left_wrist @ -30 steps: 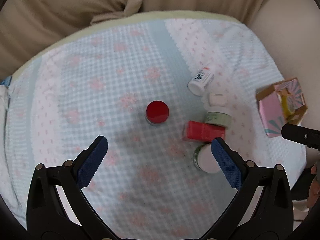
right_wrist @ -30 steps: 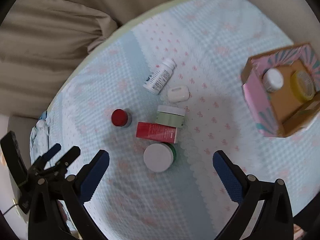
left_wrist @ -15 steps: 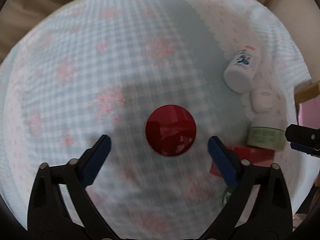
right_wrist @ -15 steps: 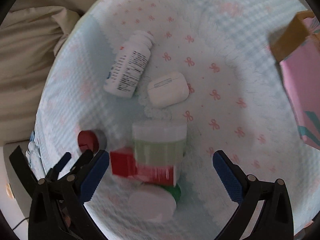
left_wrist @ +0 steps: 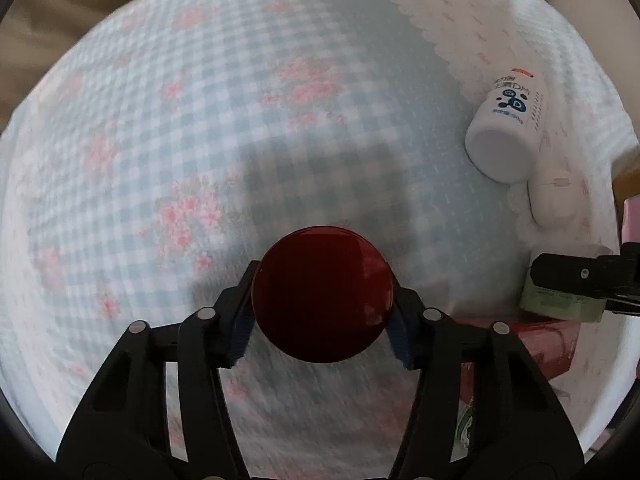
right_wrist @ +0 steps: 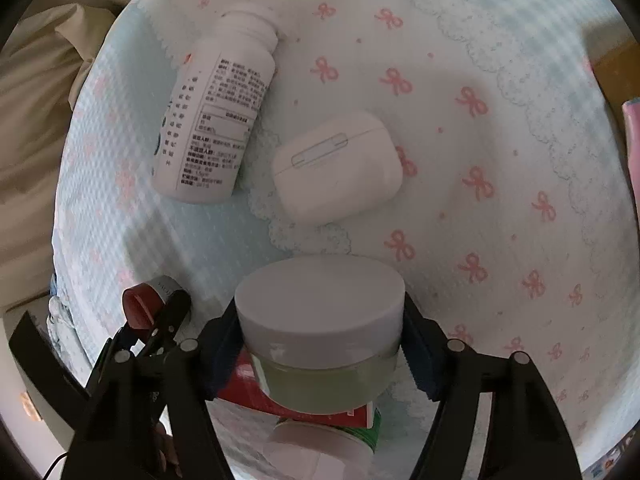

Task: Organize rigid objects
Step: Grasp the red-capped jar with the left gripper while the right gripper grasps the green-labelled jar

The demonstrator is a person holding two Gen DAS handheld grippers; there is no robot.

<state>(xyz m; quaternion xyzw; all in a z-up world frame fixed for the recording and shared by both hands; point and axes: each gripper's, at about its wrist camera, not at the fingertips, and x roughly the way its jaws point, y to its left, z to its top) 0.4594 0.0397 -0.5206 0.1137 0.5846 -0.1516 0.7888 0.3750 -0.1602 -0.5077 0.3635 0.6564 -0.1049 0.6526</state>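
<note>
A small jar with a dark red lid [left_wrist: 322,296] stands on the blue checked cloth. My left gripper [left_wrist: 320,332] points down over it, its jaws closing, and both blue pads press the lid's sides. In the right wrist view a pale green jar with a white lid [right_wrist: 320,304] sits between the closing jaws of my right gripper [right_wrist: 320,346], with the pads against its sides. That jar rests partly on a red box [right_wrist: 280,400]. The left gripper [right_wrist: 152,320] with the red lid shows at lower left there.
A white pill bottle [right_wrist: 216,120] lies on its side beside a white earbud case [right_wrist: 338,164], just beyond the green jar. A green-and-white jar [right_wrist: 328,436] lies under the red box. The pink box's edge [right_wrist: 632,140] is at far right. Beige bedding [right_wrist: 36,100] borders the cloth.
Both grippers came down onto the cloth. The left jaws closed from wide apart onto the red-lidded jar, and the right jaws closed onto the green jar.
</note>
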